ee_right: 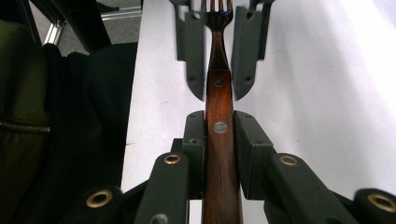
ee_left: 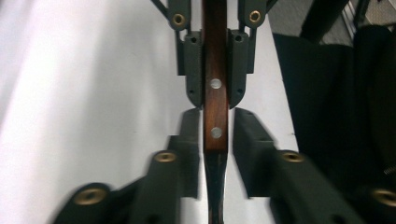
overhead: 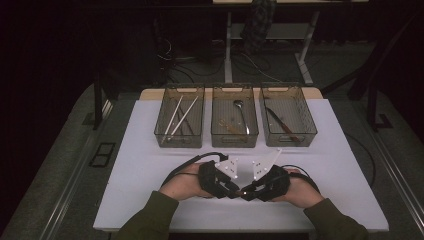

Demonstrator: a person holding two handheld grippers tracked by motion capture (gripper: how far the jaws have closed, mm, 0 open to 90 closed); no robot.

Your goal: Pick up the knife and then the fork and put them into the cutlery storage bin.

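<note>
Surface: white surface [overhead: 150, 165] in a dark room, with three clear bins along its far edge.
Fork: wooden-handled fork [ee_right: 218, 126] held level between the two grippers, nearer the person than the middle bin [overhead: 234, 117] and well apart from it.
Right gripper: right gripper [ee_right: 219, 122] is clamped on the fork's handle, both pads pressed against the wood at a rivet.
Left gripper: left gripper [ee_left: 215, 122] faces the right one, tip to tip; its jaws stand apart on either side of the fork's neck, with a gap on each side.
Tines: they point toward the left gripper.
Middle bin contents: a spoon [overhead: 241, 111].
</note>
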